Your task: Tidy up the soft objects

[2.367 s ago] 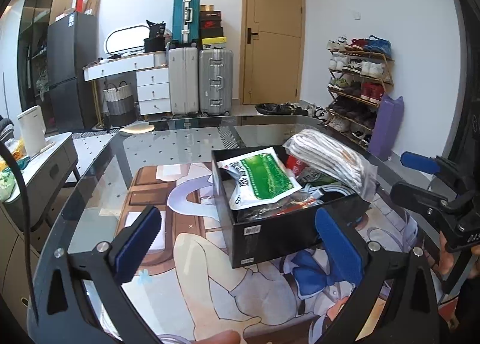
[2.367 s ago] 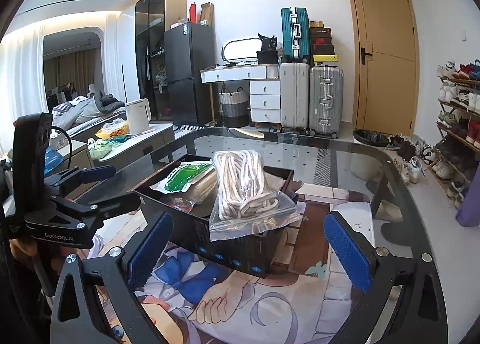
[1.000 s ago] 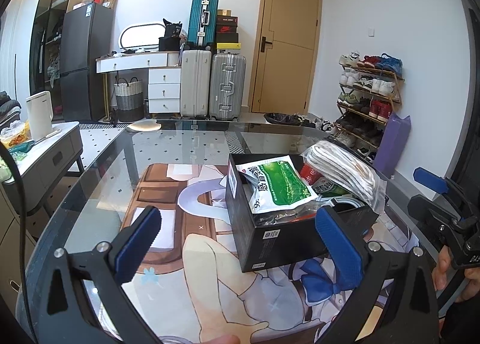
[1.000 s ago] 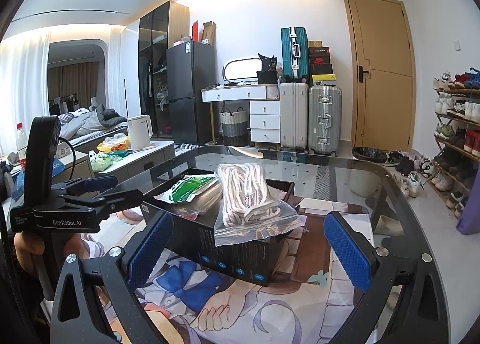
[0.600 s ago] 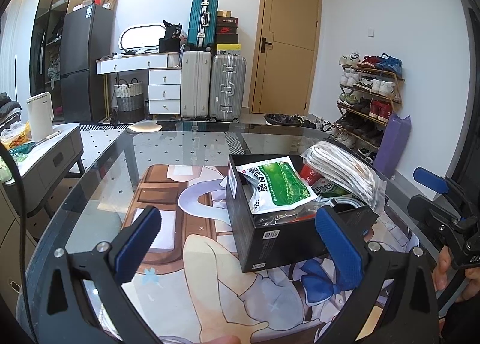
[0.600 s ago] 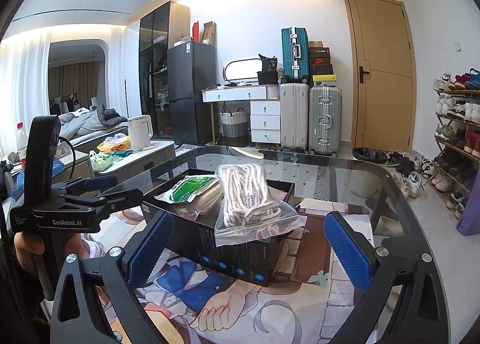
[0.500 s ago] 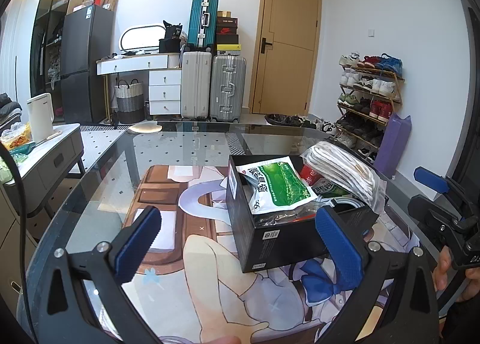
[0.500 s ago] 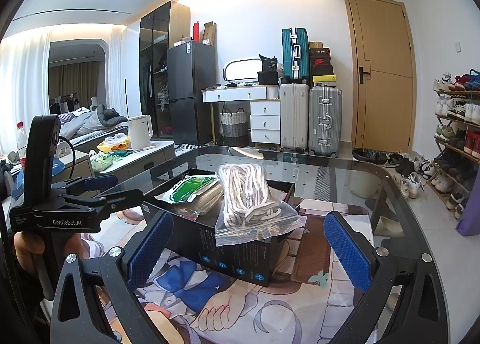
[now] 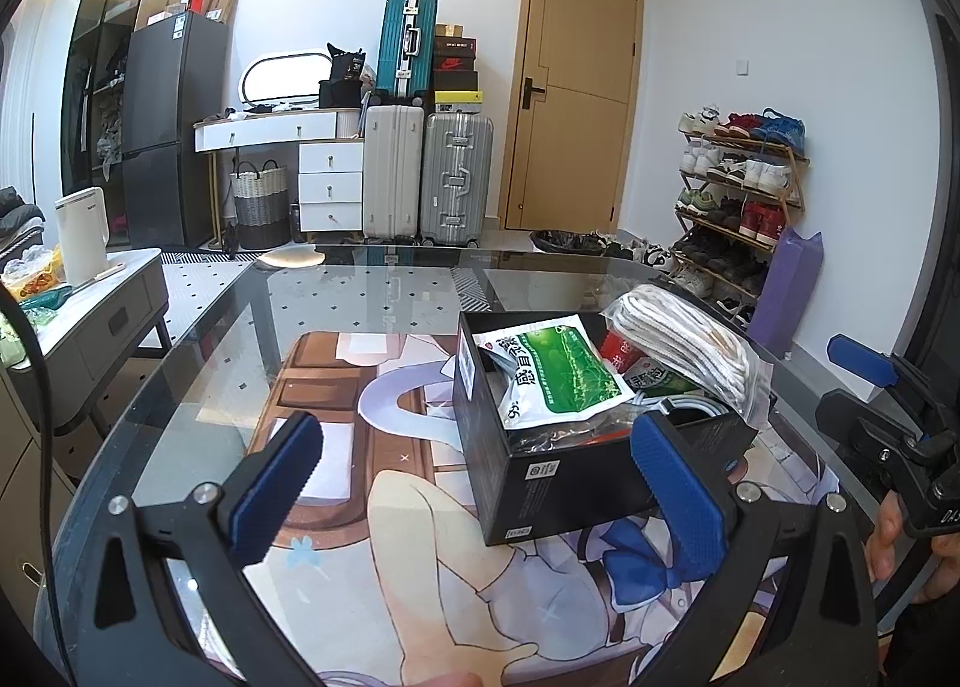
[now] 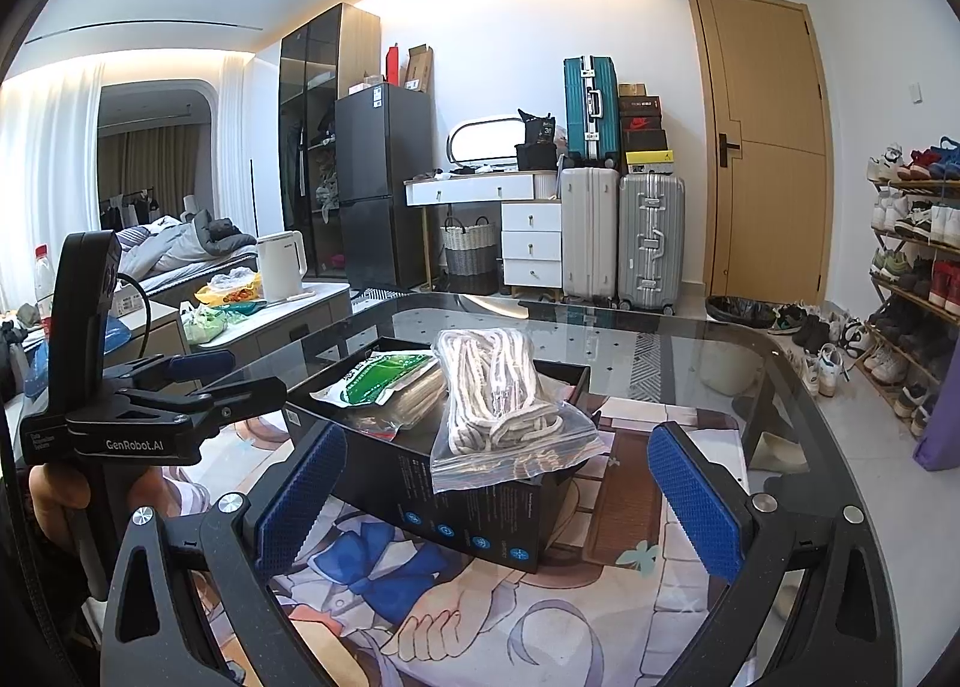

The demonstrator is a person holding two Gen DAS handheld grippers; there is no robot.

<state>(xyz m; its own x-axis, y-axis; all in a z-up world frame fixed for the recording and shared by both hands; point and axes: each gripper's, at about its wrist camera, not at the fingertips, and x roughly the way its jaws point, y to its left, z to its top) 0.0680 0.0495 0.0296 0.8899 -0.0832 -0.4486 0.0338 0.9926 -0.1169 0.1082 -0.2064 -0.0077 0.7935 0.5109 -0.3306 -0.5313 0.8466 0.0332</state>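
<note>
A black box [image 9: 576, 483] stands on the glass table's picture mat, also in the right wrist view [image 10: 480, 507]. A green and white packet [image 9: 552, 375] [image 10: 378, 378] lies across its top. A clear bag of white rope [image 9: 690, 351] [image 10: 498, 399] lies on the box's far side and hangs over its edge. My left gripper [image 9: 474, 495] is open and empty, in front of the box. My right gripper [image 10: 498, 489] is open and empty, in front of the box from the other side. Each gripper shows in the other's view [image 9: 888, 423] [image 10: 180, 393].
The glass table [image 9: 360, 303] has a rounded edge. A side cabinet with a white kettle [image 9: 81, 234] stands to the left. Suitcases [image 9: 426, 177], a drawer unit and a door are at the back. A shoe rack [image 9: 738, 207] stands on the right.
Since 2.4 s ago both grippers have drawn back and up a little from the box. In the last second nothing has visibly moved.
</note>
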